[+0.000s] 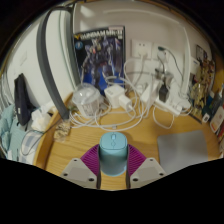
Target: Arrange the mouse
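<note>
A light blue computer mouse [113, 155] sits between my two fingers, its nose pointing away from me over the wooden desk [150, 130]. The magenta pads [92, 158] press against both of its sides. My gripper [113, 168] is shut on the mouse. The mouse's rear end is hidden below, between the finger bases.
A grey mouse pad [186, 152] lies on the desk to the right of the fingers. Beyond the mouse lie white chargers [88, 98] and tangled white cables [150, 95]. A model-kit box [100, 55] stands upright at the back. Clutter lines the left side.
</note>
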`<act>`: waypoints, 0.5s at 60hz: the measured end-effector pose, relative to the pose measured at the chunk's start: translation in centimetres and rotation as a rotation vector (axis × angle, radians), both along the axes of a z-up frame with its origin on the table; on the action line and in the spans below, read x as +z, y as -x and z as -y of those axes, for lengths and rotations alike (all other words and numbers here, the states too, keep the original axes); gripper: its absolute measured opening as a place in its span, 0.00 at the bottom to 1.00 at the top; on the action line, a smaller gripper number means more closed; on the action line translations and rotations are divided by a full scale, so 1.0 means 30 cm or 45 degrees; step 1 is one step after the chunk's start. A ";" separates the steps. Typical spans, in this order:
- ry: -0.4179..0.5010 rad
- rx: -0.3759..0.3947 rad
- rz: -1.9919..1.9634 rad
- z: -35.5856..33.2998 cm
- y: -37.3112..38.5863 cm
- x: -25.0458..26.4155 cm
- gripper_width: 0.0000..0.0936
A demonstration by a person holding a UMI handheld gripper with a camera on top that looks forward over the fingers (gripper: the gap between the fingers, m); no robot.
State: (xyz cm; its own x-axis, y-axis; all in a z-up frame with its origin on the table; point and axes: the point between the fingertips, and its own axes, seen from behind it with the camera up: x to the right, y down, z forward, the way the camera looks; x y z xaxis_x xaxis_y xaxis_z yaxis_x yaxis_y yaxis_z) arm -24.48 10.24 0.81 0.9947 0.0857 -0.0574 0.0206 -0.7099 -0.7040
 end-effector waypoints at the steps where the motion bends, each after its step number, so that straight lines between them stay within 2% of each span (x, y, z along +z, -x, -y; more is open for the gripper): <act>1: -0.015 0.012 -0.004 0.002 -0.005 0.027 0.35; 10: -0.196 0.055 0.013 -0.024 -0.160 0.350 0.36; 20: -0.404 -0.010 0.085 -0.054 -0.492 0.706 0.36; 25: -0.438 -0.051 0.130 -0.052 -0.669 0.779 0.35; 30: -0.428 -0.095 0.120 -0.048 -0.807 0.743 0.35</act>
